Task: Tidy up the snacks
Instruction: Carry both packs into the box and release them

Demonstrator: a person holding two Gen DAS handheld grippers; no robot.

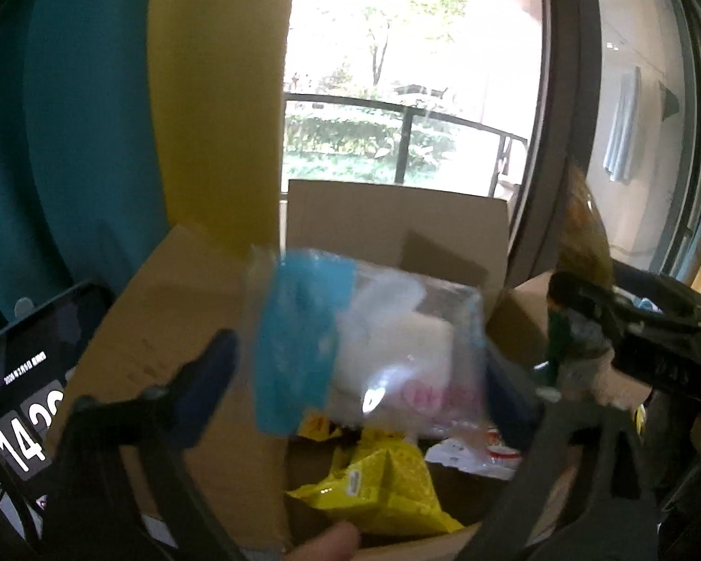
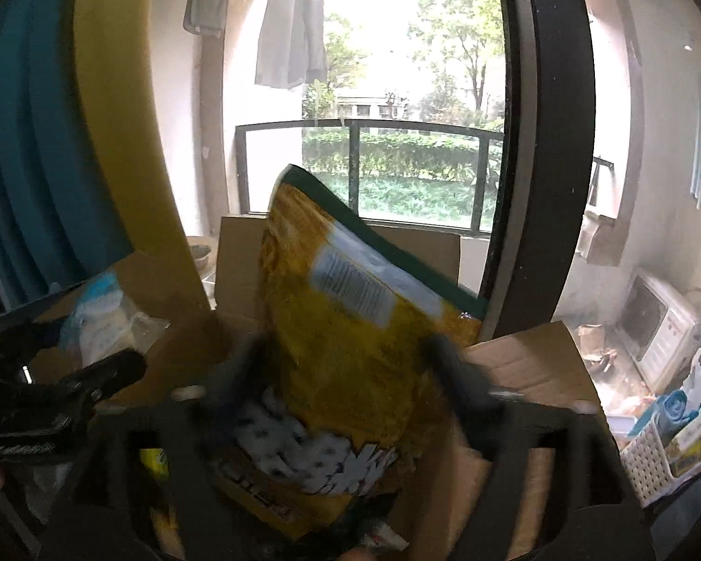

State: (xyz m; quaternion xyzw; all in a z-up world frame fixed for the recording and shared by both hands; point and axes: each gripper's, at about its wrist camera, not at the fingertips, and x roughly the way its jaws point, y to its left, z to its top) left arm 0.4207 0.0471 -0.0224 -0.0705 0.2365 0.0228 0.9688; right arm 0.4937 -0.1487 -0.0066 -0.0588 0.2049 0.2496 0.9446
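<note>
My left claw (image 1: 364,369) stands wide, its blue-tipped left finger (image 1: 210,374) clear of the clear packet (image 1: 369,341) with a blue band that hangs blurred between the jaws, over the open cardboard box (image 1: 173,308). Near, inside the box, I see a yellow pouch (image 1: 383,491) and a white-and-red wrapper (image 1: 472,458). To the right is my right claw (image 1: 584,332) with a brown bag (image 1: 584,233). At the left edge a dark screen (image 1: 23,402) shows white digits. Far off, a window (image 1: 411,70) gives onto greenery.

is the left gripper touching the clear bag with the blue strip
Apart. The left wrist view shows the left gripper with jaws spread wide, clear gaps beside the clear bag.
</note>
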